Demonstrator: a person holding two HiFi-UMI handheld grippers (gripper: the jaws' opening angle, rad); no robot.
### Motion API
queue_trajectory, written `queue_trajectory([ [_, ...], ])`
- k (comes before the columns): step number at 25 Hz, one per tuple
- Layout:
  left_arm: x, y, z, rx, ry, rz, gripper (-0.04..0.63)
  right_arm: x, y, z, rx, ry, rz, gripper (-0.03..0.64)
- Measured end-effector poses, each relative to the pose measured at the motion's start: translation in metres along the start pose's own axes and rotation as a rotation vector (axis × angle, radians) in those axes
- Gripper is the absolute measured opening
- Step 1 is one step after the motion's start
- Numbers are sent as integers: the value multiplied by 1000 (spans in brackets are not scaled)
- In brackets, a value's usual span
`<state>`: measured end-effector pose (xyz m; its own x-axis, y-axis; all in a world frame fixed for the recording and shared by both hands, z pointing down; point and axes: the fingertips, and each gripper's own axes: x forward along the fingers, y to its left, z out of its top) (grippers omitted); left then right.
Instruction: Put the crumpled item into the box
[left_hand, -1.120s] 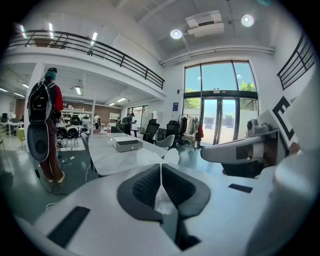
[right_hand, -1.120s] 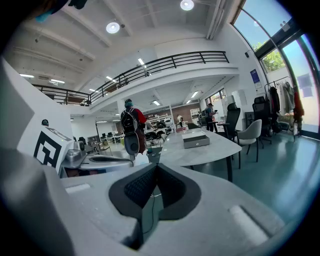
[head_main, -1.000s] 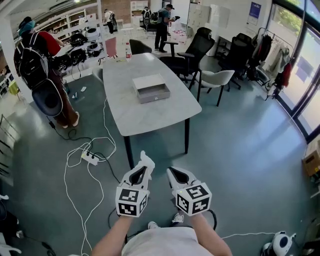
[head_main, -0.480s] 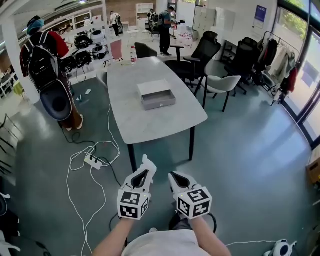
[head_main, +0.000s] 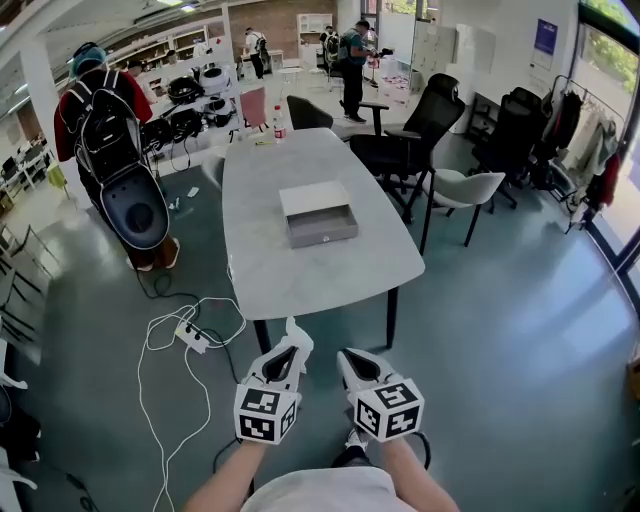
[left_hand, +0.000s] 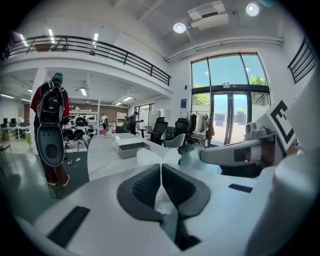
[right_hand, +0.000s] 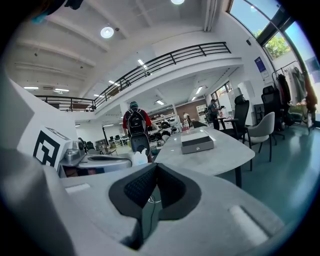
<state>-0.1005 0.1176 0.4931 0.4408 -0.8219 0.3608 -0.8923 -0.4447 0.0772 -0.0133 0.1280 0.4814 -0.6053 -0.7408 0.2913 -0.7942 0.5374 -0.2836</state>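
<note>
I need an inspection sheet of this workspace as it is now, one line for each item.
Surface: grey table, ahead of both grippers.
Job's things: open box on the table; crumpled item in the left gripper.
Clutter: bottle at the table's far end.
Grippers: left gripper shut on the crumpled item; right gripper shut, empty.
Cables: power strip with white cables on the floor.
Surroundings: person with backpack; office chairs.

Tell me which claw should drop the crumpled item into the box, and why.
Left. The left claw is shut on the crumpled item; the right claw is shut on nothing. Both hang short of the table that bears the box.
</note>
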Motion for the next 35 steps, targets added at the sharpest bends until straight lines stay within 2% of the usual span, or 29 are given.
queue_trajectory([
  [13,93,-24,41,3,25,69,17,26,-97,43,11,13,87,5],
  [22,124,-28,50,-12,25,121,17,39,-128,51,-1,32,143,5],
  [35,170,-12,61,-40,16,125,18,69,-165,65,-16,46,139,5],
])
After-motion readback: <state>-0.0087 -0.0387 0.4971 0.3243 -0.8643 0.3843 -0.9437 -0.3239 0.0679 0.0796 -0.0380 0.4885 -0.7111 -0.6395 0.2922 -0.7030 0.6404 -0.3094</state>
